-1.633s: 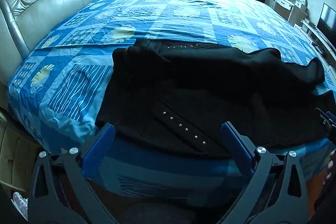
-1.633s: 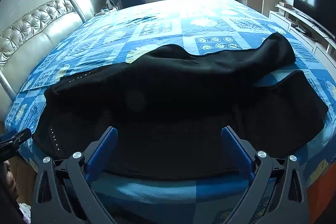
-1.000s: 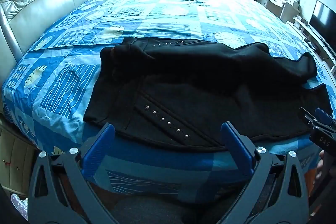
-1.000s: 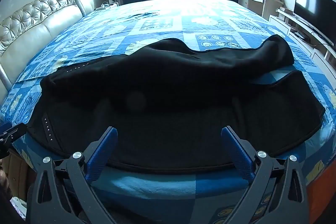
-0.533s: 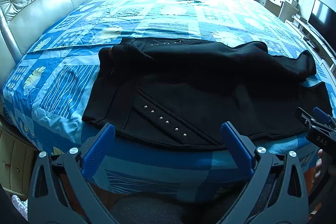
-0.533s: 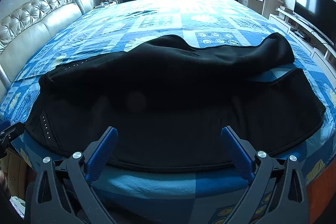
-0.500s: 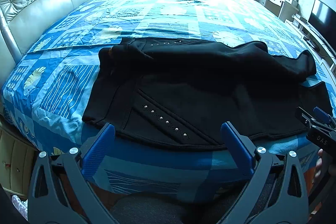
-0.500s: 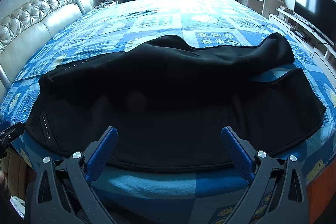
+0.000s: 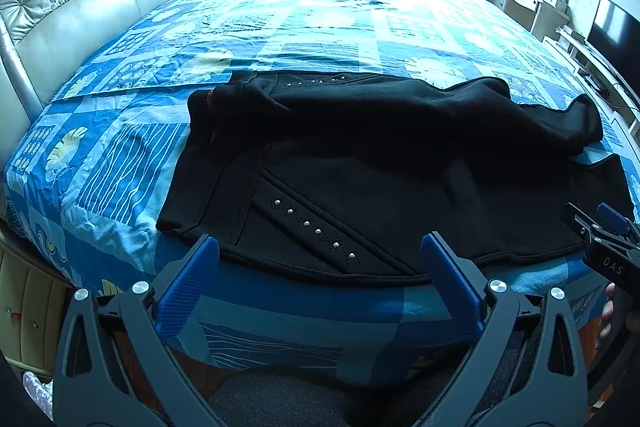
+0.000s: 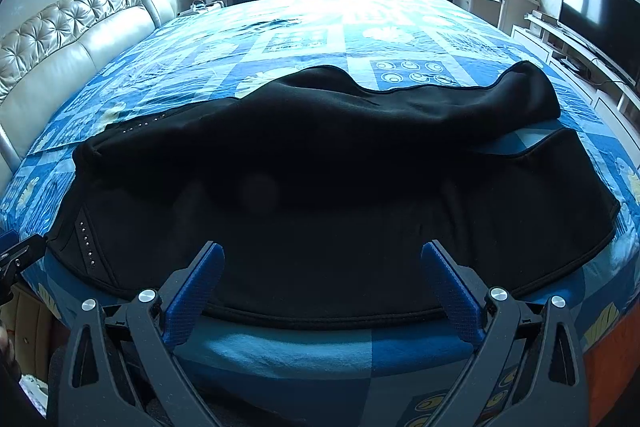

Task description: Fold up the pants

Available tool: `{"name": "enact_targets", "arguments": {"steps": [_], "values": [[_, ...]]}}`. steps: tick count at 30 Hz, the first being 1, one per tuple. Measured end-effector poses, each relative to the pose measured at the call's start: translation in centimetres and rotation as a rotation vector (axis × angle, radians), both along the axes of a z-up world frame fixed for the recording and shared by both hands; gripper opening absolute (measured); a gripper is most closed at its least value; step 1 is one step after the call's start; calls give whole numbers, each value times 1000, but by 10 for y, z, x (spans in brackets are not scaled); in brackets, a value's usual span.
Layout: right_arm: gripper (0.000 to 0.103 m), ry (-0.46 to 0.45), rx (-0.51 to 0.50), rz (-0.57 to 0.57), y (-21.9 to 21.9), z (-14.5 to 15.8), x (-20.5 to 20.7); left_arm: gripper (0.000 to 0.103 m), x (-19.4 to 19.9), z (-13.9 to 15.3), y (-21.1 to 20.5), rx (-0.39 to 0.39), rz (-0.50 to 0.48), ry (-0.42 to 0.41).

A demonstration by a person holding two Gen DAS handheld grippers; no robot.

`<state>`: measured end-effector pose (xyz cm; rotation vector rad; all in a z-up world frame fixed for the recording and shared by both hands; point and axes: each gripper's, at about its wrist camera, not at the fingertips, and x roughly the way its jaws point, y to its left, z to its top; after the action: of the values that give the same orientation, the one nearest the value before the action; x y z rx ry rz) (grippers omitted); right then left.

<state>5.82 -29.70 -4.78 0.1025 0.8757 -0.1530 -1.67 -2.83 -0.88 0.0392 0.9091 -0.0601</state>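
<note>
Pants point(image 9: 380, 163) lay spread on the bed point(image 9: 320, 27), unfolded; both grippers, left point(image 9: 320, 267) and right point(image 10: 320, 275), hovered open at the near edge, likely about to grasp it.

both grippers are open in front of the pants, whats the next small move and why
Probably ease both forward and down to the near hem. The black pants lie spread along the bed edge, unfolded. The left gripper and right gripper hover open just short of the hem, holding nothing.
</note>
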Motion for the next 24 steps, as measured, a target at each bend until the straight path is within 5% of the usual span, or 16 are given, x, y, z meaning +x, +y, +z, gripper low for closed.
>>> {"name": "enact_targets", "arguments": {"steps": [24], "values": [[99, 2, 0, -5, -2, -2, 1, 101, -1, -2, 0, -1, -6, 4]]}}
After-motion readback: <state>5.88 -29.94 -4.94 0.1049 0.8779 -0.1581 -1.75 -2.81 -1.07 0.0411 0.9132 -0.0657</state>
